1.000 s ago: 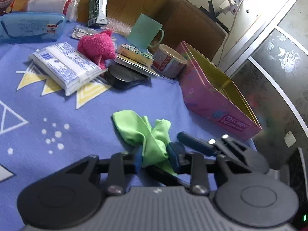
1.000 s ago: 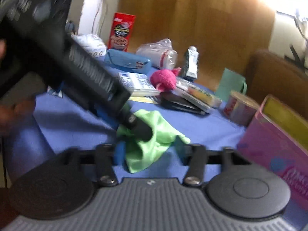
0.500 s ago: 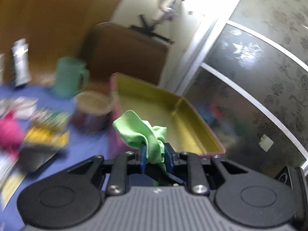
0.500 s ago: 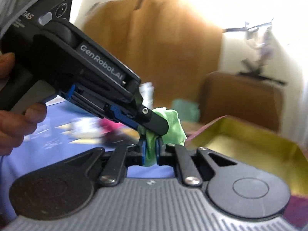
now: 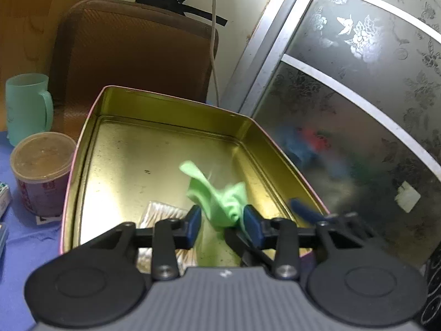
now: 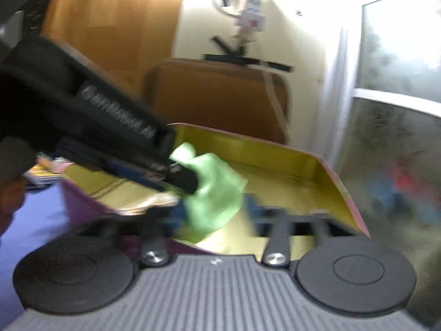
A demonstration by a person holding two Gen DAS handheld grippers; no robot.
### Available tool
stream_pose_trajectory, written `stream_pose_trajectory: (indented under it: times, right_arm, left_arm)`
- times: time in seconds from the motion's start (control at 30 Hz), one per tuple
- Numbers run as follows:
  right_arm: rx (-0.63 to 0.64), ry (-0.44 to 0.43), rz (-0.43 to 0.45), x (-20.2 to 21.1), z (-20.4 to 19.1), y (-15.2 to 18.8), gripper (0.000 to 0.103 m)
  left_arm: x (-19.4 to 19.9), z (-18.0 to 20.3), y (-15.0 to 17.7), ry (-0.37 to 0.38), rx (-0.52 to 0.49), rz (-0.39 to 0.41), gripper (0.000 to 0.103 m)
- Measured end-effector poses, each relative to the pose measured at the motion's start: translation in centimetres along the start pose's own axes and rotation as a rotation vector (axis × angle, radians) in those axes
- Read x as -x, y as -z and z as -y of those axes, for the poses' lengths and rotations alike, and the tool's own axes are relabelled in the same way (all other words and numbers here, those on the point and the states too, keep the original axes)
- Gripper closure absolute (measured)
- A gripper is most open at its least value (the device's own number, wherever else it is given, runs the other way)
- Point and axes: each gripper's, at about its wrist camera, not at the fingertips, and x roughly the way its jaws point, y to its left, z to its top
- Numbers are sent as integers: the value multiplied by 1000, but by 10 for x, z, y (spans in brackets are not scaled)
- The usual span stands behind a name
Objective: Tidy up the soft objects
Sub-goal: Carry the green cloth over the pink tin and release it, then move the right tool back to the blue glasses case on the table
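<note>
A light green cloth (image 5: 220,198) hangs between the blue pads of my left gripper (image 5: 222,220), over the open pink tin with a gold inside (image 5: 115,149). The left jaws stand apart with the cloth loose between them. In the right wrist view the same cloth (image 6: 212,193) lies between the parted fingers of my right gripper (image 6: 212,212), with the left gripper's black body (image 6: 91,115) reaching in from the left. The tin (image 6: 317,171) sits just beyond. Both views are blurred around the cloth.
A round tub with a clear lid (image 5: 41,171) and a pale green mug (image 5: 27,104) stand left of the tin on the blue tablecloth (image 5: 24,242). A brown chair back (image 5: 132,49) is behind. A frosted glass door (image 5: 358,110) is at the right. A crinkled foil piece (image 5: 162,215) lies in the tin.
Both grippers carried the green cloth from the tablecloth to above the tin. Both were shut on it half a second ago; now both have opened and the cloth is loose.
</note>
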Motion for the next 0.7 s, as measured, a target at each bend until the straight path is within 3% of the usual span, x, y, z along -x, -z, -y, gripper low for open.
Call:
stream_pose_trajectory:
  times: [0.03, 0.13, 0.23, 0.33, 0.43, 0.5, 0.57, 0.7]
  right_arm:
    - [-4, 24, 11, -1, 3, 1, 14]
    - [-50, 49, 29, -1, 13, 0, 13]
    - [-96, 45, 102, 15, 10, 1, 12]
    - [-132, 4, 196, 33, -1, -3, 12]
    - [-168, -197, 190, 46, -30, -8, 17]
    - [-147, -346, 141, 39, -60, -14, 23]
    - [-108, -480, 64, 26, -100, -17, 36]
    - [-59, -668, -43, -3, -175, -39, 46]
  left_arm:
    - [3, 0, 1, -7, 2, 5, 60]
    - [27, -3, 1, -8, 7, 63, 53]
    - [64, -16, 2, 0, 31, 135, 48]
    - [111, -42, 14, -40, 51, 212, 47]
    - [158, -80, 36, -140, 90, 276, 47]
    - [189, -112, 57, -256, 126, 304, 47]
    - [216, -147, 77, -387, 172, 306, 47]
    - [259, -211, 107, -627, 279, 328, 47]
